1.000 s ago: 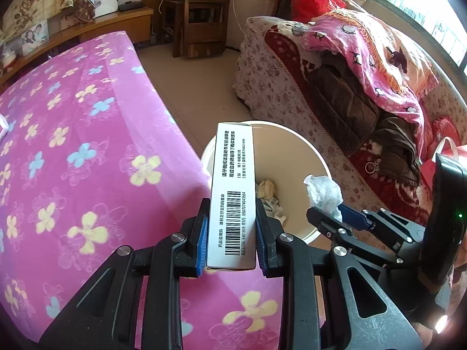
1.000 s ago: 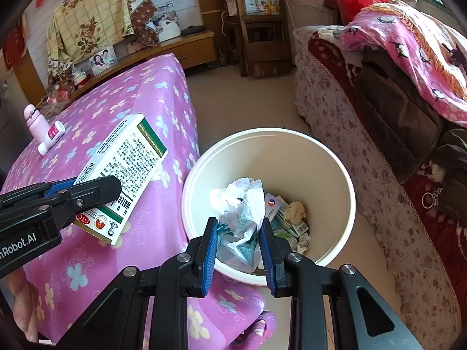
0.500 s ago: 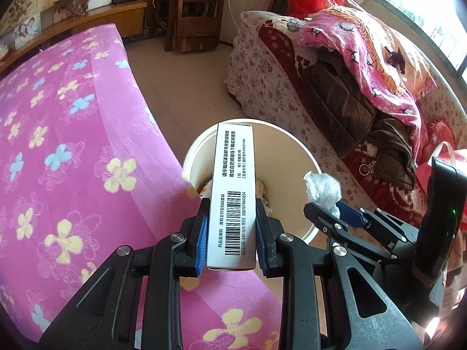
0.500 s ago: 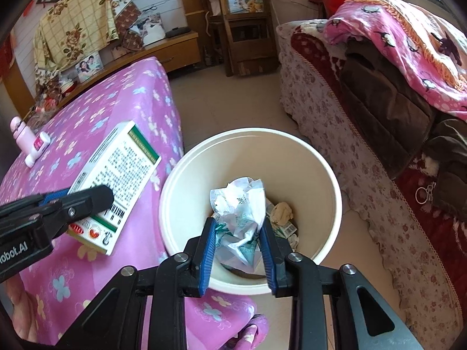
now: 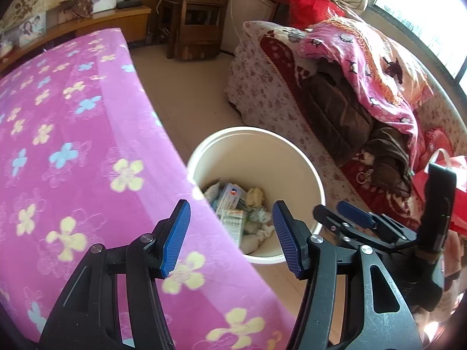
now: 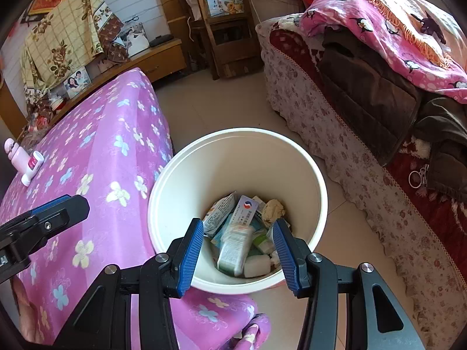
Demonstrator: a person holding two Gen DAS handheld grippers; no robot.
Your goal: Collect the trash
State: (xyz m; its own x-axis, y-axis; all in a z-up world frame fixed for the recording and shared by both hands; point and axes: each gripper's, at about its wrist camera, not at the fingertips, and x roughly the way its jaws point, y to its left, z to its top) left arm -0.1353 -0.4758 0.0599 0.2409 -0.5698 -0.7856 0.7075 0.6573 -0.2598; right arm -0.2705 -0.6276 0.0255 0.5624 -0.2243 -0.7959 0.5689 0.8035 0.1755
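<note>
A cream trash bucket (image 6: 186, 180) stands on the floor beside the table; it also shows in the left wrist view (image 5: 297, 157). Inside lie several boxes, among them a white medicine box (image 6: 235, 248), and crumpled paper (image 6: 273, 208). My right gripper (image 6: 238, 250) is open and empty above the bucket's near rim. My left gripper (image 5: 230, 236) is open and empty over the table edge, next to the bucket. The left gripper's fingers (image 6: 52, 213) show at the left of the right wrist view.
A table with a pink flowered cloth (image 5: 73, 145) fills the left. A small pink and white bottle (image 6: 23, 163) lies on its far side. A sofa piled with blankets and clothes (image 6: 379, 67) stands to the right. A wooden chair (image 6: 224, 20) is behind.
Both grippers have opened. The white box has left my left gripper and the crumpled paper my right one; both now lie in the bucket.
</note>
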